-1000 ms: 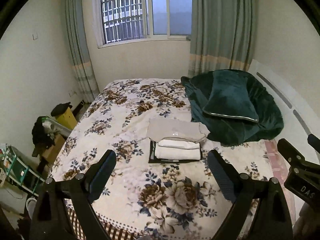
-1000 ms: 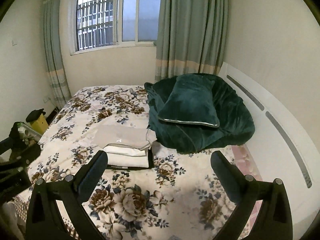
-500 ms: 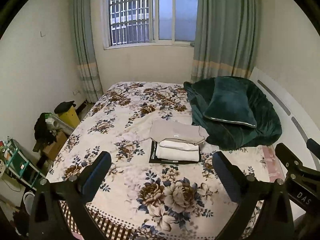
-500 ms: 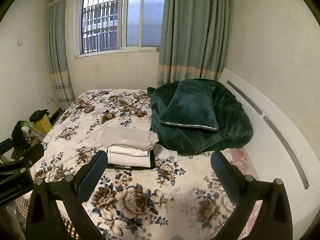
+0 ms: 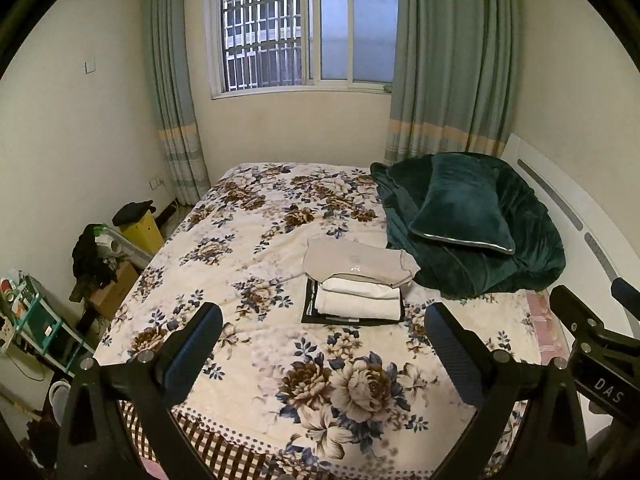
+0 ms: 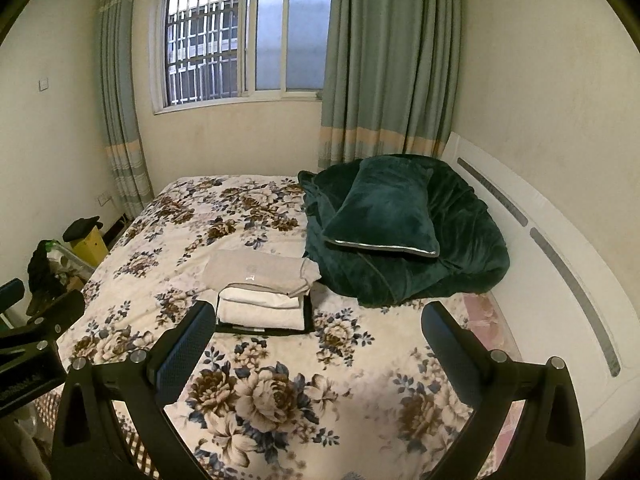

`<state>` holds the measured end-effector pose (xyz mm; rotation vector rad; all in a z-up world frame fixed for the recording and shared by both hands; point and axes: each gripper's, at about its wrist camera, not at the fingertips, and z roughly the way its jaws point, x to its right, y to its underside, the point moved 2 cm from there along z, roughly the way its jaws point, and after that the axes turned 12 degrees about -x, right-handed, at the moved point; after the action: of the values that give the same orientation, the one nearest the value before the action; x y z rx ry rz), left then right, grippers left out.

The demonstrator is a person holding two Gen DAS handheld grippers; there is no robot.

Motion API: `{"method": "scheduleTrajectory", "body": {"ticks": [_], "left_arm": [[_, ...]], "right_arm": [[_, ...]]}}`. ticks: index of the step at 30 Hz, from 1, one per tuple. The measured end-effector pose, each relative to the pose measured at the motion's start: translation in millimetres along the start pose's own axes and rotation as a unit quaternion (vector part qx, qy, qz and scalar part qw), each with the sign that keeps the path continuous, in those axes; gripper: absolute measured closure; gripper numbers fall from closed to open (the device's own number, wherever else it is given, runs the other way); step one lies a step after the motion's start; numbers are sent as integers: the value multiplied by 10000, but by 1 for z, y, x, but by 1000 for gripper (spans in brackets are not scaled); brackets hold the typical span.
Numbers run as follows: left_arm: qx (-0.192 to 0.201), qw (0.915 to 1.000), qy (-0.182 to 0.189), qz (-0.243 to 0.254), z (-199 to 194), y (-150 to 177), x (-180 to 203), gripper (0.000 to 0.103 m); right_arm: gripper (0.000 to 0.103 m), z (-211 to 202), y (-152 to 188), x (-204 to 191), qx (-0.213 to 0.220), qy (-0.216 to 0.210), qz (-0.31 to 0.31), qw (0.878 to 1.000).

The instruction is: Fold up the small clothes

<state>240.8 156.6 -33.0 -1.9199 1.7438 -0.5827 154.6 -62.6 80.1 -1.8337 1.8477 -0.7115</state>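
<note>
Hovering over the floral bed [image 5: 256, 248], left gripper [image 5: 322, 334] and right gripper [image 6: 316, 334] (jaws spread, empty), folded clothes [image 5: 356, 286] beyond.

A bed [image 5: 256, 248] fills the middle of the room, with a window [image 5: 304, 28] in the wall behind it, curtains [image 5: 172, 80] hanging at either side of the window, and a headboard [image 5: 560, 208] along its right edge. A stack of folded clothes [image 5: 356, 280] lies on the bed near its centre; just to the right of the stack sits a heaped blanket [image 5: 480, 268] with a pillow [image 5: 460, 208] resting on top. On the floor to the left of the bed stand a bin [image 5: 140, 228], a cardboard box [image 5: 116, 284] and a small shelf [image 5: 36, 320], the bin farthest back and the shelf nearest.
</note>
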Motion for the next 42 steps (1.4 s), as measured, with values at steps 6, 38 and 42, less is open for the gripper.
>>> {"method": "scheduleTrajectory", "body": {"ticks": [6, 38, 42], "left_arm": [[19, 10000, -2, -6, -3, 1, -2, 0], [3, 10000, -71, -30, -8, 9, 6, 0], [-9, 10000, -62, -36, -10, 9, 6, 0]], "right_arm": [[0, 0, 1, -1, 6, -8, -24, 10000], [0, -2, -2, -1, -3, -113, -76, 9999], [0, -2, -2, -1, 2, -104, -80, 9999]]}}
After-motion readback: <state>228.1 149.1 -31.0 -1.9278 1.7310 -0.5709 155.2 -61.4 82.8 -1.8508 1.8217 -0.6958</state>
